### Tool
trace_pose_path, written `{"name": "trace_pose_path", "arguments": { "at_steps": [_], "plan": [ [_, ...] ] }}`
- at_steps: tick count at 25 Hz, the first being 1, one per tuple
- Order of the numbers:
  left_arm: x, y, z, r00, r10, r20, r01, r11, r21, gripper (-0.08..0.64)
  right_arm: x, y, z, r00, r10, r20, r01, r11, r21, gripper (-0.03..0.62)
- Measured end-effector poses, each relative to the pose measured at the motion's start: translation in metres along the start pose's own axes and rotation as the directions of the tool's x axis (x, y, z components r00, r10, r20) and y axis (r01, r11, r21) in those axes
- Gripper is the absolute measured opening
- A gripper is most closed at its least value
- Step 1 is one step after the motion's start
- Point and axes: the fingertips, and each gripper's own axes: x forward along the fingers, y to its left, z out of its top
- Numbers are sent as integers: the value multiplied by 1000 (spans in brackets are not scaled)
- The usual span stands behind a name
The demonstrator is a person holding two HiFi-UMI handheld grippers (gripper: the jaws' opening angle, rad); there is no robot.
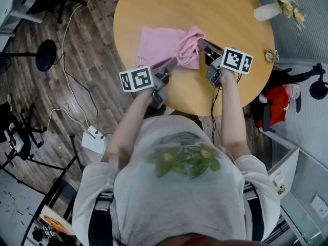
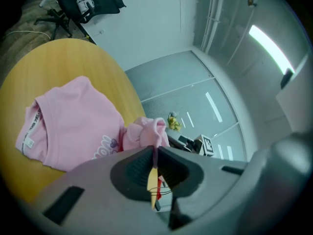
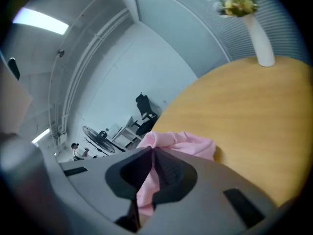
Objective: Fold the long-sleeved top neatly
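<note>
- Left gripper (image 2: 154, 150) - jaws pressed together, pinching a bunched bit of the pink long-sleeved top (image 1: 163, 46) at their tips.
- Right gripper (image 3: 152, 153) - clamped on the same top, cloth running down between its jaws.
- Rest of the top lay on the round table (image 1: 230, 14), just ahead of both grippers.

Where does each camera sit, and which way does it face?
Head view: on the person's head, looking steeply down at the round table and pink top; forearms, shirt, left tongs and right tongs show.
Left gripper view: on the left tongs, looking along shut jaws pinching the pink top, across the table.
Right gripper view: on the right tongs, jaws pinching the pink top, facing the white vase.
Shared: head and right gripper views show the white vase.
</note>
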Motion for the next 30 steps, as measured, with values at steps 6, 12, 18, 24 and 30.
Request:
{"name": "trace_pose_path", "arguments": {
  "at_steps": [6, 12, 18, 24, 30],
  "plan": [
    [-58, 53, 1, 990, 124, 71, -120, 991, -52, 36, 98, 85, 1, 987, 115, -111, -134, 972, -192, 43],
    [-99, 116, -7, 931, 366, 13, -365, 926, 92, 133, 117, 84, -19, 987, 102, -127, -127, 971, -203, 164],
    [-81, 94, 10, 918, 393, -57, -328, 832, 447, 133, 99, 35, -39, 975, -122, -186, 41, 919, -392, 164],
    [-38, 107, -43, 802, 553, -226, -174, 579, 797, 133, 125, 50, -69, 861, -288, -419, -250, 478, -842, 166],
    [-31, 128, -45, 778, 602, -182, -220, 532, 818, 111, 151, 30, -96, 753, -486, -444, -414, 175, -894, 72]
  ]
}}
